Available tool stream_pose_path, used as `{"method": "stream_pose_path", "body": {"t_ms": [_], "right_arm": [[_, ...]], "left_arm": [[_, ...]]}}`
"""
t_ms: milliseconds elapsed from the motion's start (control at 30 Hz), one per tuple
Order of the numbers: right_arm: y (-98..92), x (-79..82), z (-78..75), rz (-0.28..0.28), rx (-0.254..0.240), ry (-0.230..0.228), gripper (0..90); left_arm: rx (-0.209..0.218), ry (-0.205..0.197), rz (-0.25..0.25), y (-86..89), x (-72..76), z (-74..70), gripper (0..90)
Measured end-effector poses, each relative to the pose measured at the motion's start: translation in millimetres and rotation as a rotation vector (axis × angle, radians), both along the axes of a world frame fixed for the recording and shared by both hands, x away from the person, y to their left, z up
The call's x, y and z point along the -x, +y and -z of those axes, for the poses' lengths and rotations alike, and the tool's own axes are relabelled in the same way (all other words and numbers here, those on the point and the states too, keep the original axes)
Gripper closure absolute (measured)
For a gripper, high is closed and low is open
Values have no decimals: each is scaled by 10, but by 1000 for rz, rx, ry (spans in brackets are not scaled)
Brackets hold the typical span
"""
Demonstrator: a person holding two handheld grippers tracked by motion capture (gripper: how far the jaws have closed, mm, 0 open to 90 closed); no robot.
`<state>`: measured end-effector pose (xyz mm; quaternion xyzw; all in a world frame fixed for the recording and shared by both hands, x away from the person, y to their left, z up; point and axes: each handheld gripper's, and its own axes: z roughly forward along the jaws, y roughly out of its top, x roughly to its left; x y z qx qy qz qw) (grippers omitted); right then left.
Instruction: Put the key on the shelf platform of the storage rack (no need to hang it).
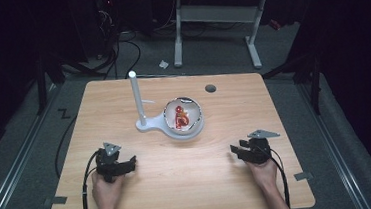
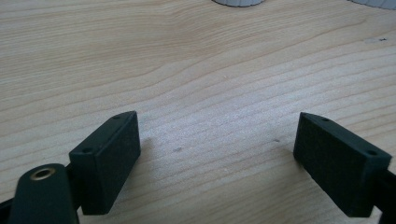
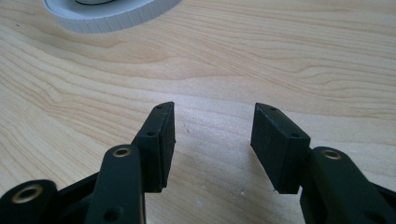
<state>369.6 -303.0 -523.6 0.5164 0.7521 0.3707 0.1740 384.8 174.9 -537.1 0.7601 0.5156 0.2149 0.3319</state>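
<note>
- High view: your left gripper (image 1: 128, 165) and right gripper (image 1: 238, 150) rest low over the near half of the bench (image 1: 122, 97), one toward each near corner, both empty. The white bowl (image 1: 199, 127) sits just beyond the bench's middle, well apart from both. It holds a red item (image 1: 181, 118) that is too small to identify. Its base joins a white stand with an upright post (image 1: 136, 97) on the side toward the left edge.
- Left gripper view: the jaws stand wide with bare wood between them. The stand's foot (image 2: 236, 2) barely shows at the top edge.
- Right gripper view: the jaws stand about half open, nothing between them. The bowl's ribbed rim (image 3: 114, 18) lies ahead and to the left.
- Judgement on the step: you are at the approach. Bring one gripper in level toward the bowl, line the jaws up before closing, and keep off the post.
- The high view alone gives the bowl's contents and the post. The gripper views alone confirm the gaps are empty and show the ribbing.
</note>
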Motion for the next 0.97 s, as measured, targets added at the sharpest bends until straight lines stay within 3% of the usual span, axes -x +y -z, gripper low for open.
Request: {"method": "stream_pose_path", "body": {"t_ms": [200,467,667,967], "right_arm": [[19,-3,47,4,17,7,497],[38,15,63,8,44,-17,487],[130,37,68,-2,136,-43,463],[132,36,68,-3,136,-43,457]], "left_arm": [[-1,0,0,0,0,0,151],[-1,0,1,0,0,0,151],[0,0,0,0,0,0,151],[0,0,1,0,0,0,151]]}}
